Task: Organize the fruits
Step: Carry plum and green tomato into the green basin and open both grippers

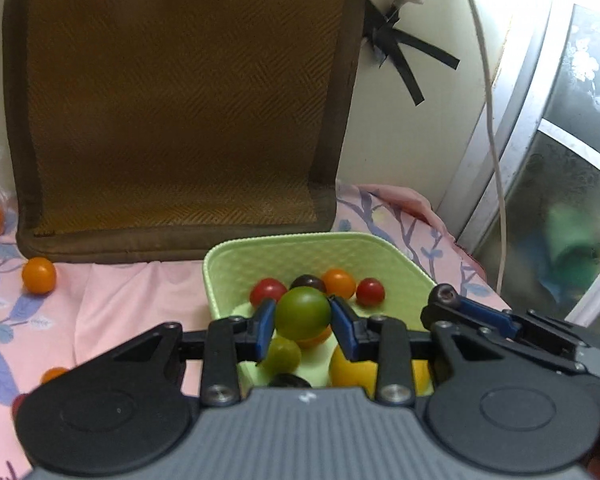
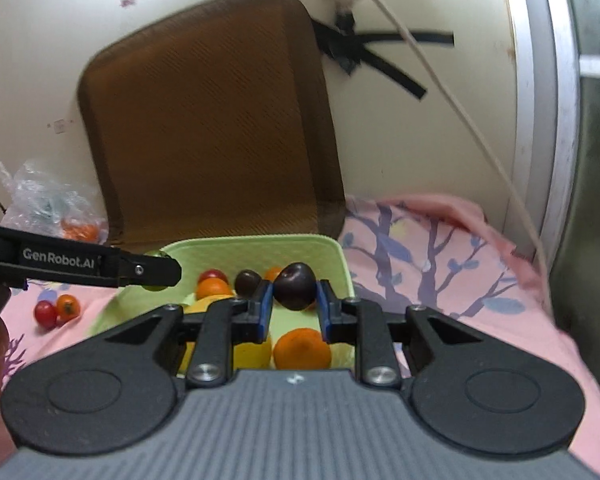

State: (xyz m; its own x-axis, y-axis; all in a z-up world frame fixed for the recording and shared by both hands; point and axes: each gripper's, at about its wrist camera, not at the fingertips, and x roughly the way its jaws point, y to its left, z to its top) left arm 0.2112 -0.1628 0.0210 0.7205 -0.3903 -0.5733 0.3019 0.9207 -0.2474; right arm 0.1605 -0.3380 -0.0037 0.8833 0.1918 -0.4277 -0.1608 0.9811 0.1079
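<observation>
From my left wrist camera, the left hand-held gripper (image 1: 303,322) pinches a round green tomato (image 1: 303,313) over the pale green basket (image 1: 236,264), which holds red, orange and dark fruits; its near part is hidden by the gripper body. From my right wrist camera, the right hand-held gripper (image 2: 294,304) clamps a glossy dark plum (image 2: 295,285) above that basket (image 2: 332,252), whose front wall is cut off.
</observation>
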